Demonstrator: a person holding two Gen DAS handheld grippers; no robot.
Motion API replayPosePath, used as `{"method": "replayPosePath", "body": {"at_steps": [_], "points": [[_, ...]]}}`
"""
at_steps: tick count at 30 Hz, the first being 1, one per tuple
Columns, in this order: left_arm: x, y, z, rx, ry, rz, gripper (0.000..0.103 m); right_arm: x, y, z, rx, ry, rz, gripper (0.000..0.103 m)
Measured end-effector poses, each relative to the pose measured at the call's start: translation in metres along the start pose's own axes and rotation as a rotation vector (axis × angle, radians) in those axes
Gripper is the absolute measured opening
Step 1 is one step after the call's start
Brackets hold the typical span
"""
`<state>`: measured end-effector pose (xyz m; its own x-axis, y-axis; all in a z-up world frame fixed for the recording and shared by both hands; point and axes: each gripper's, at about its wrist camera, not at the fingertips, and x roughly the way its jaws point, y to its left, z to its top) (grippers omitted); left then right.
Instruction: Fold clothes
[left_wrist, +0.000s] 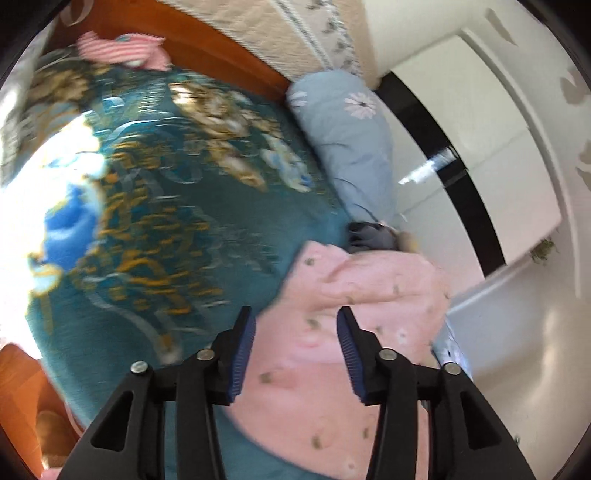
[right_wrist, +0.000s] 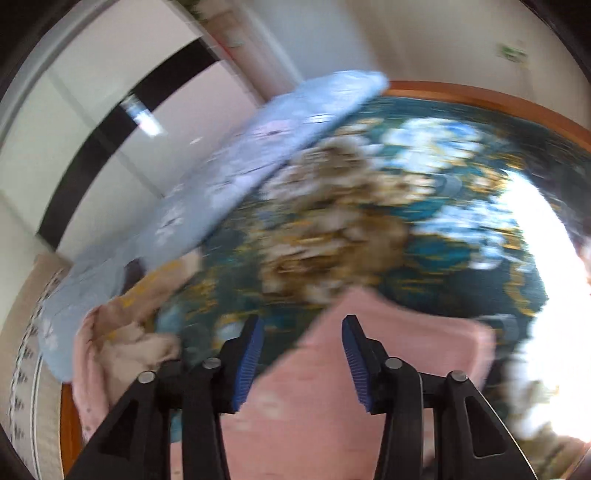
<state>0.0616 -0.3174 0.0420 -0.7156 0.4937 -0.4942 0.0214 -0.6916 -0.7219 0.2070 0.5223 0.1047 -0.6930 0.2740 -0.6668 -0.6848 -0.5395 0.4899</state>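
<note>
At lower centre of both blurred views, the pink garment (left_wrist: 332, 369) (right_wrist: 332, 387) lay on the teal floral blanket (left_wrist: 177, 229) beneath the left gripper (left_wrist: 295, 354) and right gripper (right_wrist: 303, 358), both spread, grasping nothing.

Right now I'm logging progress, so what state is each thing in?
left gripper: open, empty, over the garment.
right gripper: open, empty.
pink garment: rumpled, lying on the blanket.
teal floral blanket: spread flat.
light blue pillow: lying at the blanket's edge.
</note>
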Motion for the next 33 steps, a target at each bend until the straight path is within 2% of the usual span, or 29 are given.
{"method": "replayPosePath", "body": {"at_steps": [5,8,11,14,17,22,26,28,30,33], "points": [[0.037,-0.031,-0.008,0.052,0.069,-0.052,0.050,0.076,0.128,-0.034,-0.110,0.174,0.278,0.056],[0.061,-0.047,-0.009,0.064,0.106,-0.044,0.050,0.120,0.202,-0.059,-0.131,0.272,0.382,0.056],[0.075,-0.061,-0.010,0.128,0.111,-0.007,0.050,0.152,0.269,-0.079,-0.158,0.335,0.469,0.057],[0.083,-0.054,-0.012,0.151,0.117,0.037,0.050,0.178,0.327,-0.090,-0.198,0.336,0.493,0.063],[0.088,-0.037,-0.012,0.124,0.126,0.046,0.050,0.204,0.364,-0.096,-0.200,0.332,0.488,0.063],[0.090,-0.025,-0.014,0.113,0.131,0.015,0.050,0.241,0.398,-0.098,-0.171,0.357,0.498,0.063],[0.089,-0.024,-0.014,0.126,0.131,-0.009,0.050,0.247,0.420,-0.100,-0.221,0.330,0.437,0.065],[0.089,-0.022,-0.015,0.124,0.132,-0.022,0.050,0.245,0.424,-0.101,-0.232,0.328,0.400,0.057],[0.090,-0.019,-0.014,0.114,0.135,-0.034,0.050,0.241,0.426,-0.102,-0.228,0.333,0.372,0.032],[0.089,-0.015,-0.014,0.097,0.134,-0.049,0.050,0.222,0.432,-0.102,-0.269,0.315,0.367,0.016]]}}
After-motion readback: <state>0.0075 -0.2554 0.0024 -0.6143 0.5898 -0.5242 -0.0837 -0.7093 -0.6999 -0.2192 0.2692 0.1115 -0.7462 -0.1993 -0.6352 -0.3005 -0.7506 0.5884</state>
